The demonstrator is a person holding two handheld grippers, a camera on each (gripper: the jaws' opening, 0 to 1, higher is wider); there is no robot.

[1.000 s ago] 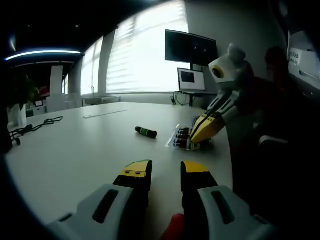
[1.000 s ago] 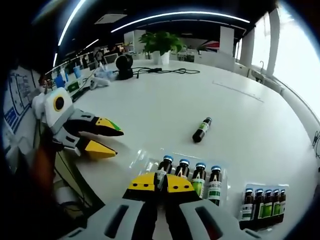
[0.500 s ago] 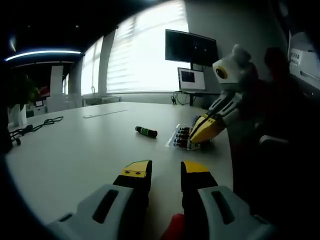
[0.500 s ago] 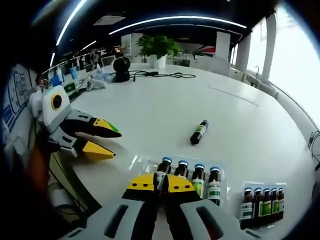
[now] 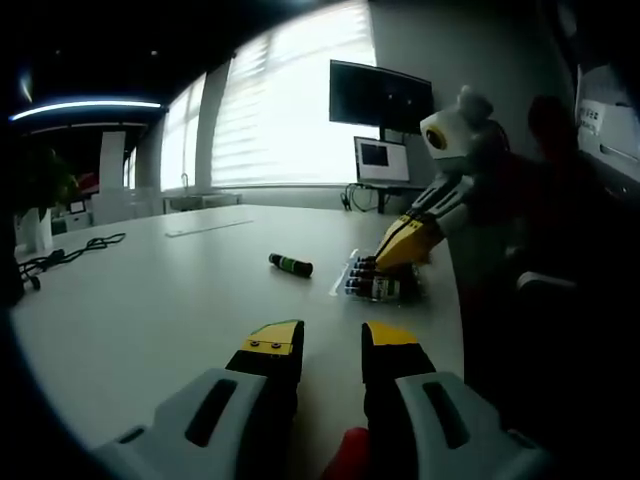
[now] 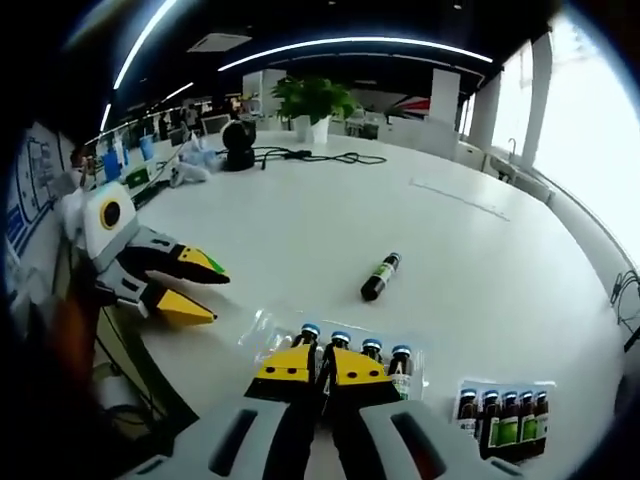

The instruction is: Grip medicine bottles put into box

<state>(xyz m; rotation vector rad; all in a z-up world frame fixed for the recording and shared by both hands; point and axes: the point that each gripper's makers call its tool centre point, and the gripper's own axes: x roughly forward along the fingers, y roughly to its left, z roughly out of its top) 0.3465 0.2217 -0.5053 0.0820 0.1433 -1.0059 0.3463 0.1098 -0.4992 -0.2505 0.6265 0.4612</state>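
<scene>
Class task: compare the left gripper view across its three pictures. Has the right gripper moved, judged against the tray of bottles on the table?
Yes. The right gripper has risen: its yellow tips sat low over the tray of bottles and are now higher, at the bottle caps.

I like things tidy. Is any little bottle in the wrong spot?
Yes. One small dark bottle with a green label lies on its side, alone on the white table, apart from the blue-capped bottles standing in the clear plastic tray.

Open white table is lying across the middle of the right gripper view, broken only by one loose bottle lying right of centre. Bottle trays are crowding the bottom; cables and a plant are sitting along the top.
</scene>
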